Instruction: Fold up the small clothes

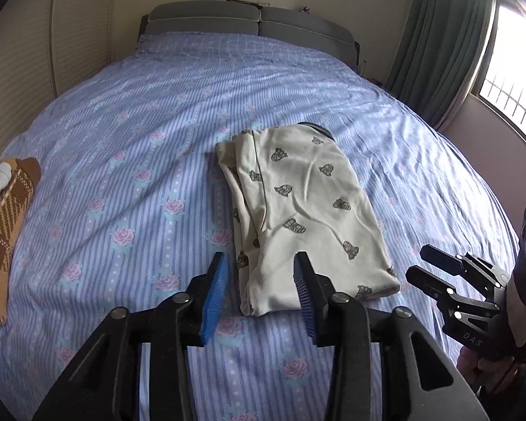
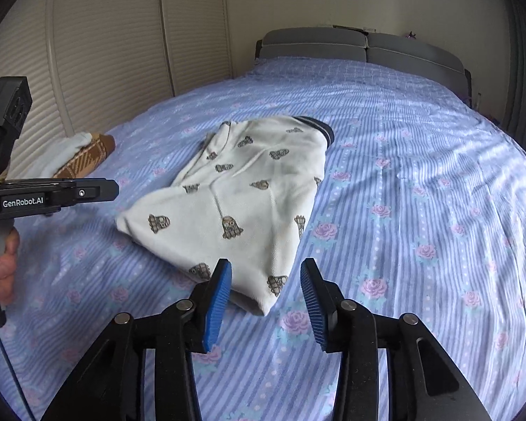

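A cream garment with a small bear print (image 1: 305,210) lies folded flat on the bed, its dark-trimmed collar at the far end (image 2: 249,193). My left gripper (image 1: 261,263) hovers open above the garment's near left corner, blue pads apart, nothing between them. My right gripper (image 2: 265,273) hovers open above the garment's near corner, also holding nothing. From the left wrist view the right gripper (image 1: 419,263) shows at the right edge, held by a hand. The left gripper (image 2: 112,189) shows at the left edge of the right wrist view.
The bed (image 1: 140,112) has a blue striped sheet with pink roses and a grey headboard (image 1: 252,24). A brown plaid garment with white cloth (image 1: 7,224) lies near the left edge (image 2: 84,158). A window and green curtain (image 1: 438,42) stand at the right.
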The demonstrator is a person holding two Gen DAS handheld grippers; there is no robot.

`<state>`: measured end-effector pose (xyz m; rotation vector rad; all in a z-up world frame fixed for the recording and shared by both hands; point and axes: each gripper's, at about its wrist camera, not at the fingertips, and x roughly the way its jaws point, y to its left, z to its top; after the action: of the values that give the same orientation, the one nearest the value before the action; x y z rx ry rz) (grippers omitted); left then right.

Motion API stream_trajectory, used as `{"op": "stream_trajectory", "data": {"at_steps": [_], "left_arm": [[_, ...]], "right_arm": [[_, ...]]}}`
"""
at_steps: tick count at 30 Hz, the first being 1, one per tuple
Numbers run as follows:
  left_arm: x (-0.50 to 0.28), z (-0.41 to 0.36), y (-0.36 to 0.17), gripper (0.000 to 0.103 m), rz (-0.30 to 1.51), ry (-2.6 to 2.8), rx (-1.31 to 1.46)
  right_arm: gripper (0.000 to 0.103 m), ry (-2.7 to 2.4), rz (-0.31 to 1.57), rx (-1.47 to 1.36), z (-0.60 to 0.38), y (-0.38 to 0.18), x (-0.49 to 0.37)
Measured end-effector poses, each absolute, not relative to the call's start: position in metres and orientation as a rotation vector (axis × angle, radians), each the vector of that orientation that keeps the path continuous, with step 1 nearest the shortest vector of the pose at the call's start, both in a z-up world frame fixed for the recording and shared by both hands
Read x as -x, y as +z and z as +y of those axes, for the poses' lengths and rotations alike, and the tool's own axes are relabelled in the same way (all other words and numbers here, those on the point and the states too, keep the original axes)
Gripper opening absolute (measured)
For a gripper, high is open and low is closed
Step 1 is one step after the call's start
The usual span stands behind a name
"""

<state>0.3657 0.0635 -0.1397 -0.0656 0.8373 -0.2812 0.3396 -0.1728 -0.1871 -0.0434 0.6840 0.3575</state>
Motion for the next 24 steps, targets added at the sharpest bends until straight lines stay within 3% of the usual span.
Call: {"op": "stream_trajectory", "data": {"at_steps": [6, 9, 14, 20, 24], "left_arm": [[-0.419, 0.053, -0.133, 0.048, 0.808, -0.321, 0.058], [-0.46, 0.051, -0.143, 0.039, 0.817, -0.333, 0.045], [-0.514, 0.05, -0.161, 0.036, 0.86, -0.341, 0.013], [-0.546, 0.054, -0.18, 0.032, 0.916, -0.4, 0.072], [-0.56, 0.059, -0.196, 0.015, 0.969, -0.426, 0.124]], "right_arm": [[0.043, 0.305, 0.614, -0.045, -0.19, -0.177, -0.341], [0.043, 0.26, 0.597, -0.102, -0.202, -0.176, -0.346], [0.043, 0.174, 0.514, -0.128, -0.208, -0.167, -0.362], [0.043, 0.165, 0.578, -0.148, -0.199, -0.167, -0.404], [0.043, 0.167, 0.568, -0.209, -0.205, -0.162, -0.421]]}}
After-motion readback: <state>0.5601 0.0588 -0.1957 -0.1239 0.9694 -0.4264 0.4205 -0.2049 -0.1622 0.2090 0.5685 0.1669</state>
